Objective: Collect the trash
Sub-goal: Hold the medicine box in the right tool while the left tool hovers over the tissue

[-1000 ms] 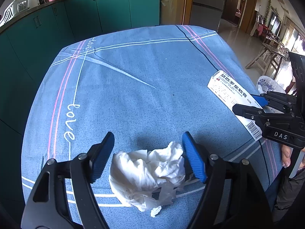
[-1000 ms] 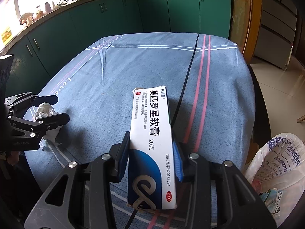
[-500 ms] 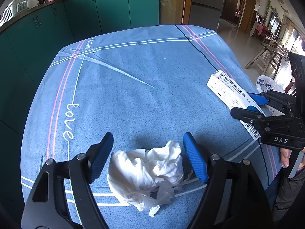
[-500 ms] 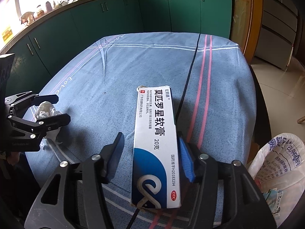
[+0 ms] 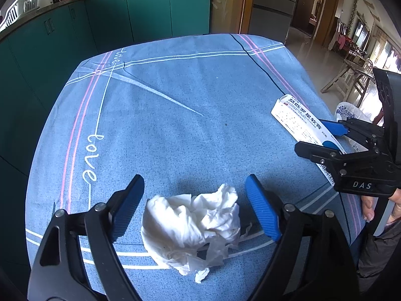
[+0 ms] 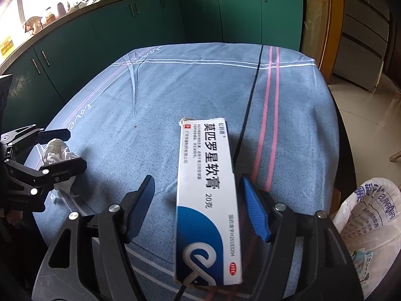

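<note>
A crumpled white tissue (image 5: 193, 223) lies on the blue tablecloth (image 5: 175, 113) near its front edge. My left gripper (image 5: 194, 183) straddles it, jaws opening, and neither blue pad touches the paper. A white and blue ointment box (image 6: 208, 188) lies lengthwise on the cloth between the fingers of my right gripper (image 6: 196, 179). Its jaws are opening too: the left pad stands well clear, the right pad just off the box edge. The left wrist view shows the box (image 5: 298, 118) and right gripper (image 5: 310, 135) at the right; the right wrist view shows the tissue (image 6: 56, 150) and left gripper (image 6: 75, 148) at the left.
A white plastic bag (image 6: 371, 215) with trash inside hangs open off the table's right side, also seen as the bag (image 5: 348, 111) behind the right gripper. Green cabinets (image 5: 125, 12) run behind the table. A person's hand (image 5: 368, 205) holds the right gripper's handle.
The right jaws have spread apart and let go of the box, which now lies free on the cloth. The left jaws have widened a little around the tissue. Neither hand has shifted.
</note>
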`<state>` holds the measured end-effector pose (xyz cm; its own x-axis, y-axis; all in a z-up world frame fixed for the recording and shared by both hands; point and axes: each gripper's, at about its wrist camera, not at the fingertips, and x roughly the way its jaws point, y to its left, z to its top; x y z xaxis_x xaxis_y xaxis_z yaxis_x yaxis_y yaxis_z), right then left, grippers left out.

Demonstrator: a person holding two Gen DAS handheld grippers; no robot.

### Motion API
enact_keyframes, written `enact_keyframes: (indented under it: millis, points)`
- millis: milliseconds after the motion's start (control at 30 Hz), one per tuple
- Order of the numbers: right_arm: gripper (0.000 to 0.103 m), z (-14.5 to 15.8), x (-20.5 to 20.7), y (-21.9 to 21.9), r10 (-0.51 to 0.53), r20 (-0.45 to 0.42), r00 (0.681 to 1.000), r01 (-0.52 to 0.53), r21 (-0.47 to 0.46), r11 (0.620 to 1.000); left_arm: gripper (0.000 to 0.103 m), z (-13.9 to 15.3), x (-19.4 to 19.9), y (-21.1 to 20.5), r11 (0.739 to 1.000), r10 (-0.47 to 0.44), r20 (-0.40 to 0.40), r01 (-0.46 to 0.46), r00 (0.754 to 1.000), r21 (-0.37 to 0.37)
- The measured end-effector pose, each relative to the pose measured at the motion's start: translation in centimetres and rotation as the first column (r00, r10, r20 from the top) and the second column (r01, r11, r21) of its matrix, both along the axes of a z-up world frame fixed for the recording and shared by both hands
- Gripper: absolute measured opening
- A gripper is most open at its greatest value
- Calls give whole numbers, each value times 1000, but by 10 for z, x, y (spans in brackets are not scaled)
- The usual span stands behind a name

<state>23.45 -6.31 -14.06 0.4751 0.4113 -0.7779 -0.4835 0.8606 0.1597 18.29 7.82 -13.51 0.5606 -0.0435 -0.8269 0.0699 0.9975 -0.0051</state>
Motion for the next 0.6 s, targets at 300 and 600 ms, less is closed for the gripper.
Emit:
enact_keyframes:
  millis: [300,600]
  points:
    - [45,1,1,6,0,21,1000,0,-5,1000,85,0,0,1,1000,3,-3,-3,1000,-1]
    - [40,4,-8,-6,11,10,1000,-11,18,1000,85,5,0,8,999,29,17,-28,999,-26]
